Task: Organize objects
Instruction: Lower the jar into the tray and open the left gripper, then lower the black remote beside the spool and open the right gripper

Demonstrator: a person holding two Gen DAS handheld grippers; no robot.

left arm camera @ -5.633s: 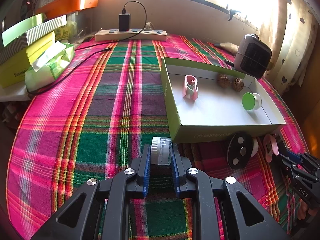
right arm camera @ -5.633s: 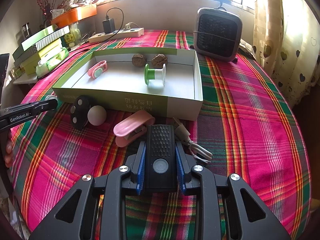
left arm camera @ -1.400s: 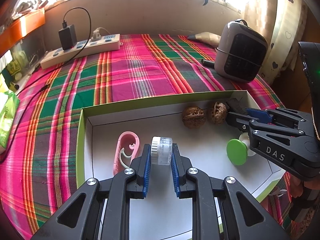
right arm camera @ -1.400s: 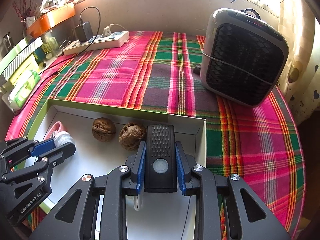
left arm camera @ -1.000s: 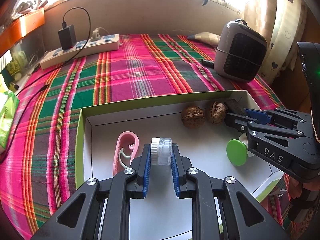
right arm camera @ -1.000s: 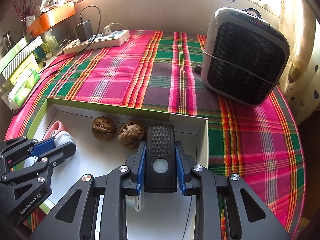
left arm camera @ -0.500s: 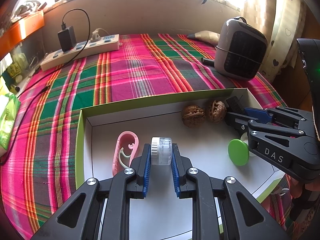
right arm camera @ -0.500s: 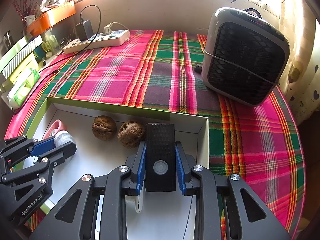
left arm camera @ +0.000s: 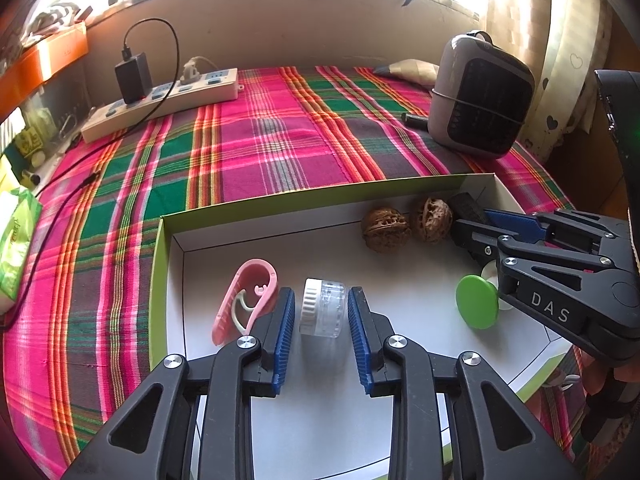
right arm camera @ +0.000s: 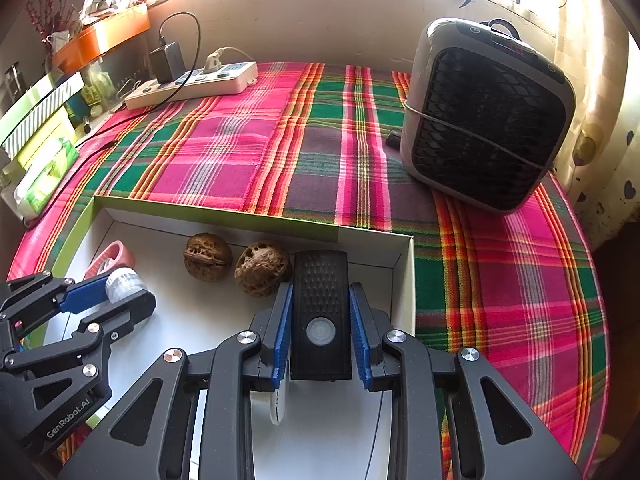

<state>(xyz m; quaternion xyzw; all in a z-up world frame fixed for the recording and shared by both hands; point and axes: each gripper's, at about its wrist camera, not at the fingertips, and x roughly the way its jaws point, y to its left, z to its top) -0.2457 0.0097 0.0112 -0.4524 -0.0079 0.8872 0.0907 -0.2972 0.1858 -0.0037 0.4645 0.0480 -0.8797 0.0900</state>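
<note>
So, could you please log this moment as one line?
left gripper: just opened, jar loose between jaws | right gripper: shut on remote | both over box

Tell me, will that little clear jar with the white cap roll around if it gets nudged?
Probably. The clear jar lies on its side between open jaws, so its round body may roll. The box floor looks smooth, so it may also slide. It looks light.

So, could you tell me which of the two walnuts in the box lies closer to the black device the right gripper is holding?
The right-hand walnut, the one with a hollow in its shell; it sits right beside the black device, while the other walnut lies further left.
</note>
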